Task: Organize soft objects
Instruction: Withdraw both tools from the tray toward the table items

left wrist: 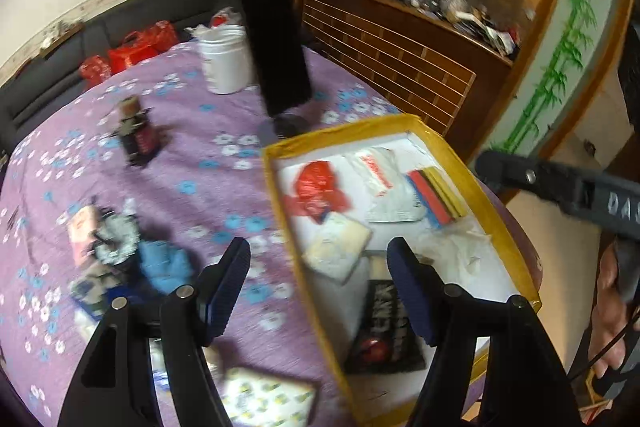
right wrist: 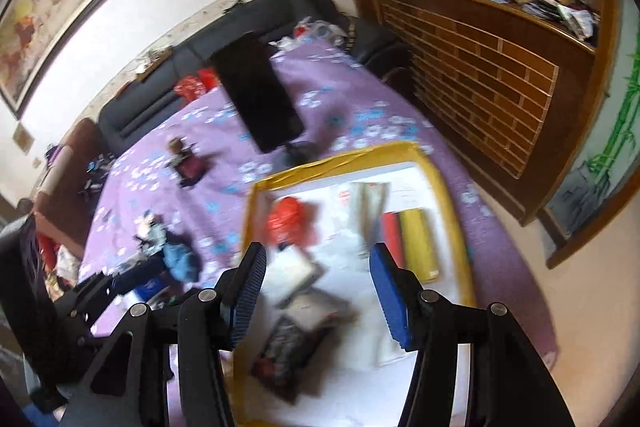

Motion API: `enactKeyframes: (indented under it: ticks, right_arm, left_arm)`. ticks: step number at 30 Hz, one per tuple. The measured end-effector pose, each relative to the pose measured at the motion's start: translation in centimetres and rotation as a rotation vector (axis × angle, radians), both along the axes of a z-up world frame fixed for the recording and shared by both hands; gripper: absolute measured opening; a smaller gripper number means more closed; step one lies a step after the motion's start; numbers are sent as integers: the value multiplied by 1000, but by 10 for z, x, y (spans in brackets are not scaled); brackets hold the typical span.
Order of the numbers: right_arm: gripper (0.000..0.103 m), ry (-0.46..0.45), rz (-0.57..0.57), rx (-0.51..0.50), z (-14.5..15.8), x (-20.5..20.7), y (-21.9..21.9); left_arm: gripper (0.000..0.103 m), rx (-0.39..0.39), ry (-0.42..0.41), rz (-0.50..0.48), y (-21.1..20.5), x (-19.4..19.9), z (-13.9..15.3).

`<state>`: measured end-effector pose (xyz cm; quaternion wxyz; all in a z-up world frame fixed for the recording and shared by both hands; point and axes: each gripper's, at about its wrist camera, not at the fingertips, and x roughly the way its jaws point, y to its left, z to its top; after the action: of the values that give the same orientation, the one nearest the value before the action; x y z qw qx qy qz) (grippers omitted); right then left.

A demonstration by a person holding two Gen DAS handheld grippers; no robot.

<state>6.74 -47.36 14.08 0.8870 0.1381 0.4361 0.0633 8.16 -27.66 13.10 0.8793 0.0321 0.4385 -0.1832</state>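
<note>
Sitting on the purple flowered cloth (left wrist: 192, 163), the yellow-rimmed box (left wrist: 502, 223) fills the lower right of my left wrist view and the lower middle of my right wrist view. Its white floor holds the soft things: a crumpled red plastic bag (left wrist: 318, 193) toward the upper left, a white printed bag (left wrist: 384, 187) beside it, a folded stack of red and yellow cloth (left wrist: 438, 197) toward the right rim, a cream folded piece (left wrist: 338, 247) nearer the middle, and a dark printed packet (left wrist: 386, 327) at the near end. More soft items lie outside the box, at the left of the frame: a blue cloth (left wrist: 164, 261) next to a jumbled grey-and-white bundle (left wrist: 114, 241).

My left tongs (left wrist: 320, 291) hang above the box's near-left rim, jaws apart with nothing between them. My right tongs (right wrist: 318, 297) hover over the box's middle, jaws likewise parted and empty; in the left view they enter from the right edge, my hand (left wrist: 610, 311) behind them.

Farther up the cloth stand a small dark bottle (left wrist: 138, 133), a white jar (left wrist: 226, 61) and a tall black panel (left wrist: 278, 49) on a stand. Beyond, a dark sofa (right wrist: 160, 87) lines the wall, and a wooden cabinet (right wrist: 480, 87) with a cluttered top occupies the upper right.
</note>
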Motion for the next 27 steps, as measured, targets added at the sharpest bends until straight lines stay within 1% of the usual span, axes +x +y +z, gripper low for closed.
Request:
enactKeyframes:
  ticks: [2,6,7,8,9,14,15,19,21,23,24,27]
  right_arm:
    - [58,5,44,10,0,-2,18]
    - [58,18,108,17,-3,-5,48]
    - [58,21,119,16,-5,-6,54]
    - [58,25,131,13,-6,-7,61]
    - [58,31,142,15,-9,-7,67]
    - [58,50,196,6,-15,-9,91]
    - [58,52,206,4,-15,-10,95]
    - [58,61,242,-1,-16,-12,105]
    - [58,66,260,-7,-18,-13,109]
    - [58,68,275,-12,-19,-15,112]
    - [58,69,279,-15,-19,-15,114]
    - [58,74,288,-10,-19,-15,118]
  left_arm:
    - [71,-2,-7,29,18,-3,3]
    - [71,16,-3,121,64,-3,0]
    - [71,40,-1,162,79,1,-3]
    - [72,57,6,182,86,4,-6]
    - [72,92,34,205,97,12,-14]
    - [72,205,114,220,128,34,-51]
    - [72,207,128,229,136,34,-56]
    - [72,159,206,298,186,14,-72]
    - [72,168,230,345,212,-4,-79]
    - [72,172,247,390,234,-21,-85]
    - [72,147,247,414,247,-33,-85]
    - [72,89,224,437,267,-55,-78]
